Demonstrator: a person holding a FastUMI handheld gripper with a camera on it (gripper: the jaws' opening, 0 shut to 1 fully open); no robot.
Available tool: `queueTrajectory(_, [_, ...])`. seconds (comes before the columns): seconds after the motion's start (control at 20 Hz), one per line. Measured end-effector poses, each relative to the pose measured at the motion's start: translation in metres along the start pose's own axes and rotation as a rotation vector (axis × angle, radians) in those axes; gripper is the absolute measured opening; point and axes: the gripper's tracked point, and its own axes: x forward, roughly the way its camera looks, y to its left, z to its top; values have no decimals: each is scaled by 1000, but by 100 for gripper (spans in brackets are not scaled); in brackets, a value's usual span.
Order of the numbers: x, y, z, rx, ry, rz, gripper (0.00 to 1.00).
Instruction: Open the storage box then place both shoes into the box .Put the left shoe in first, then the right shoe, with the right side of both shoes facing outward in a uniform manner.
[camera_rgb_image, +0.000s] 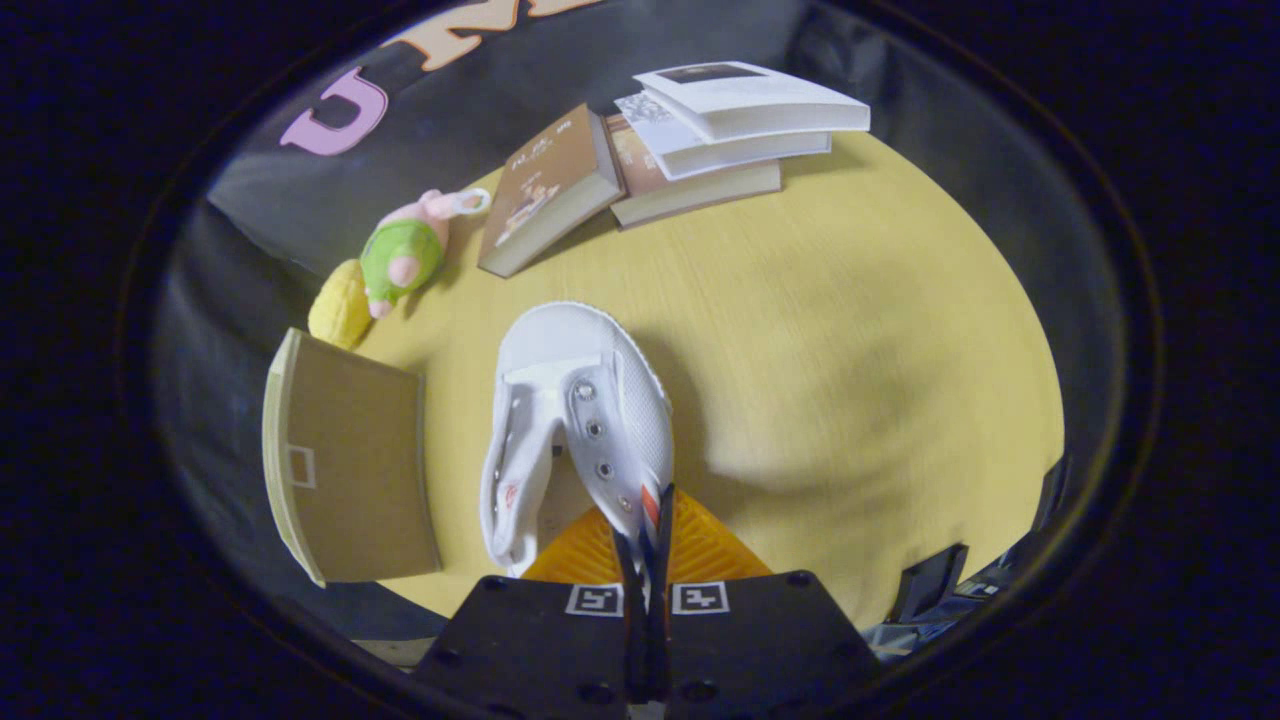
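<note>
The gripper (645, 520) sat at the bottom centre of the frame, its two fingers drawn tightly together and clamped on the side wall of the white shoe (575, 430). Both fingers pressed on the thin strip of the shoe's collar by the eyelets, so the shoe was grasped. The shoe extended up and away from the fingers toward the centre of the frame, toe pointing to the top, its opening facing the camera and a row of metal eyelets visible along the right flank. Whether the shoe rested on the table or was lifted clear of it could not be determined.

The storage box (350, 465) stood at the lower left of the frame, to the left of the shoe and apart from it; a brown panel faced the camera, and its open or closed condition could not be determined.

The yellow table (850, 350) filled the centre and right of the frame. A plush toy (400, 255) in green, pink and yellow lay at the upper left, beyond the box. A brown book (550, 190) lay to the right of the toy, and a stack of books (720, 130) occupied the top centre.
</note>
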Motion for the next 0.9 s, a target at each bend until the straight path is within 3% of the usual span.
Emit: queueTrajectory(0.9, [-79, 195, 4, 36, -99, 211, 5])
